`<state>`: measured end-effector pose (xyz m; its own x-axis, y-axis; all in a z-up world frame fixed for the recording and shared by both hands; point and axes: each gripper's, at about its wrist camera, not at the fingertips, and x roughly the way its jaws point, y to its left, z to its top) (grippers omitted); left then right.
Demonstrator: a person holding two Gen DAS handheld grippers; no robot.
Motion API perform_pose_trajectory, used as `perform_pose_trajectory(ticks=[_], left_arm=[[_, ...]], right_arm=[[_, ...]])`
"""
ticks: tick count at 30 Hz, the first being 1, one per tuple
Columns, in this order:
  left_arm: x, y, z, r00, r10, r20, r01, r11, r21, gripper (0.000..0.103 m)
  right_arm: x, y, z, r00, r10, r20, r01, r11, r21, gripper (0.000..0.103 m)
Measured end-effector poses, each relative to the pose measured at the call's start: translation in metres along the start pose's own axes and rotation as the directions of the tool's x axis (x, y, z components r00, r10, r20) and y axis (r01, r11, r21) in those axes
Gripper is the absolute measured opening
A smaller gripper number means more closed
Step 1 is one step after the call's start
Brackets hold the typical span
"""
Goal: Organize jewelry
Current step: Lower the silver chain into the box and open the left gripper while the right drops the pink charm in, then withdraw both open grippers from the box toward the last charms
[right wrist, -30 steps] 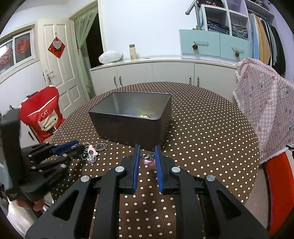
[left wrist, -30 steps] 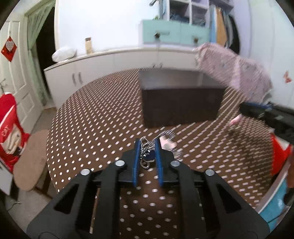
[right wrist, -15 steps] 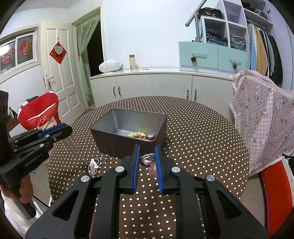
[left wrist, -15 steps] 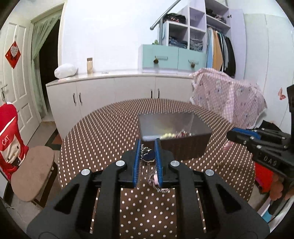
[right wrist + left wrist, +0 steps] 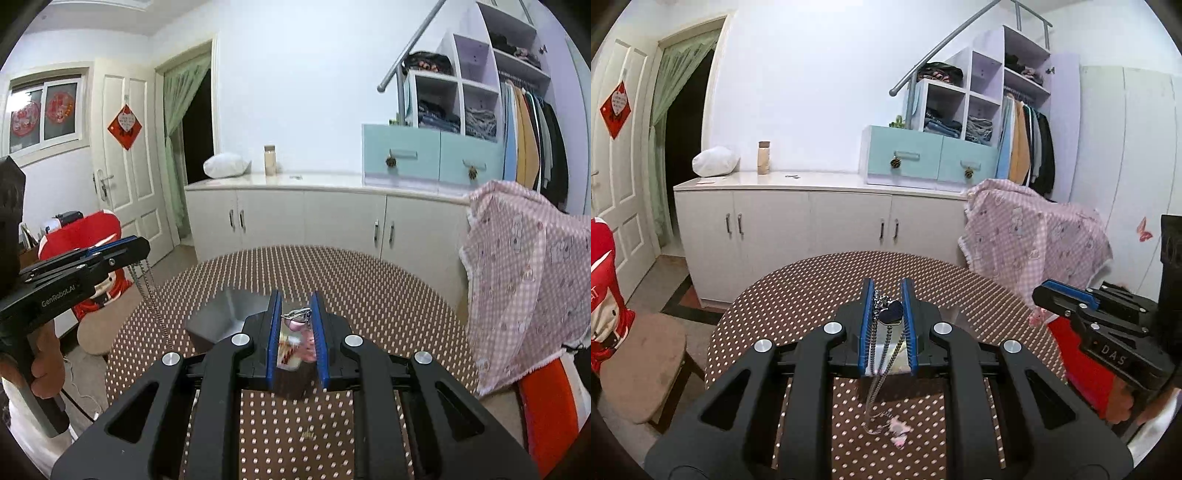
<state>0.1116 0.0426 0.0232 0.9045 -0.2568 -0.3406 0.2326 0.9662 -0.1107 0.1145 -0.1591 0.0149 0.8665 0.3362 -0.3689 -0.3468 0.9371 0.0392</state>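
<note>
Above the dark metal box [image 5: 225, 319] on the polka-dot tabletop [image 5: 388, 295], both tools hang in the air, each with its blue pads drawn close on a piece of jewelry. Left tool [image 5: 887, 295]: pinching a silver chain necklace [image 5: 875, 384] with a dark heart pendant [image 5: 892, 312] caught between the pads up near the tips; the chain strands drop down from the jaws, and a small pink charm [image 5: 899, 430] dangles at the bottom, over the tabletop on the near side of the box. From the right wrist view the same left tool [image 5: 142, 249] shows to the left of the box, gripped by a hand [image 5: 46, 365], its chain hanging down toward the tabletop. Right tool [image 5: 296, 299]: pinching a silver clasp with a pink charm [image 5: 297, 319] at its pad tips, directly over the box's near wall. In the left wrist view the right tool [image 5: 1039, 291] sits to the right of the box, with a bit of pink just under its tip. Behind the box, past the tabletop's far edge, runs a white cabinet [image 5: 314, 218]; a pink checked cloth [image 5: 528, 277] is draped to the right of it.
</note>
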Motion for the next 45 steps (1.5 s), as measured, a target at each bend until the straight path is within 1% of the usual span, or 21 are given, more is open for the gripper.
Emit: perform_pose_trajectory(ticks=[4,7,9,13,19,22,24,28,30,31,32,34,35,36,37,38,40,45], left_arm=[[0.004,0.001,0.020,0.999,-0.025,-0.031,0.024,0.999,-0.035,0.016],[0.003,0.001,0.038,1.000,-0.021,-0.019,0.020,0.999,-0.047,0.016],[0.002,-0.001,0.051,0.999,-0.036,-0.009,0.036,0.998,-0.051,0.016],[0.002,-0.004,0.074,0.998,-0.058,0.009,0.059,0.997,-0.054,0.016],[0.009,-0.008,0.089,0.998,-0.063,0.015,0.064,0.997,-0.050,0.016],[0.020,-0.007,0.088,0.998,-0.057,0.004,0.058,0.997,-0.054,0.016],[0.029,-0.006,0.082,0.998,-0.060,-0.020,0.058,0.997,-0.059,0.016],[0.053,-0.008,0.060,0.993,-0.050,-0.111,0.045,0.998,-0.046,0.016],[0.070,-0.007,0.043,0.985,-0.021,-0.170,0.016,0.999,-0.031,0.016],[0.074,-0.007,0.037,0.982,-0.012,-0.187,0.008,1.000,-0.025,0.016],[0.081,-0.007,0.030,0.977,-0.002,-0.214,-0.001,1.000,-0.012,0.016],[0.088,-0.007,0.022,0.967,0.020,-0.252,-0.016,1.000,0.018,0.017],[0.091,-0.008,0.018,0.962,0.035,-0.270,-0.024,0.999,0.043,0.024],[0.092,-0.008,0.016,0.958,0.046,-0.283,-0.030,0.998,0.059,0.035],[0.093,-0.006,0.015,0.958,0.048,-0.281,-0.033,0.998,0.058,0.070],[0.090,-0.004,0.015,0.964,0.045,-0.264,-0.034,0.998,0.046,0.075],[0.087,-0.003,0.015,0.967,0.057,-0.249,-0.046,0.998,0.049,0.075],[0.085,-0.005,0.012,0.963,0.062,-0.260,-0.048,0.997,0.061,0.075]], right_arm=[[-0.003,0.001,0.016,1.000,0.015,0.017,-0.015,1.000,-0.023,0.015],[-0.004,0.003,0.032,0.999,0.029,0.027,-0.027,0.999,-0.047,0.015],[-0.002,0.004,0.041,0.999,0.044,0.022,-0.042,0.997,-0.058,0.015],[0.009,0.004,0.057,0.999,0.041,0.008,-0.041,0.997,-0.065,0.015],[0.019,0.006,0.069,0.999,0.048,-0.005,-0.048,0.996,-0.080,0.015],[0.028,0.007,0.064,0.998,0.066,-0.024,-0.067,0.995,-0.077,0.015],[0.037,0.007,0.058,0.996,0.072,-0.050,-0.076,0.994,-0.074,0.015],[0.061,0.004,0.037,0.986,0.097,-0.134,-0.105,0.993,-0.049,0.015],[0.072,0.002,0.028,0.975,0.122,-0.185,-0.131,0.991,-0.036,0.015],[0.076,0.001,0.024,0.969,0.132,-0.209,-0.142,0.989,-0.033,0.018],[0.077,0.000,0.023,0.968,0.128,-0.218,-0.138,0.990,-0.032,0.023],[0.075,-0.003,0.023,0.973,0.103,-0.208,-0.112,0.993,-0.030,0.053],[0.072,-0.004,0.024,0.975,0.097,-0.199,-0.105,0.994,-0.031,0.056],[0.067,-0.005,0.026,0.978,0.089,-0.187,-0.097,0.995,-0.034,0.056],[0.063,-0.007,0.028,0.981,0.082,-0.177,-0.090,0.995,-0.035,0.057],[0.060,-0.007,0.029,0.982,0.079,-0.170,-0.086,0.996,-0.036,0.058],[0.054,-0.010,0.032,0.986,0.068,-0.155,-0.074,0.997,-0.032,0.063],[0.054,-0.017,0.031,0.986,0.061,-0.155,-0.063,0.998,-0.010,0.065]])
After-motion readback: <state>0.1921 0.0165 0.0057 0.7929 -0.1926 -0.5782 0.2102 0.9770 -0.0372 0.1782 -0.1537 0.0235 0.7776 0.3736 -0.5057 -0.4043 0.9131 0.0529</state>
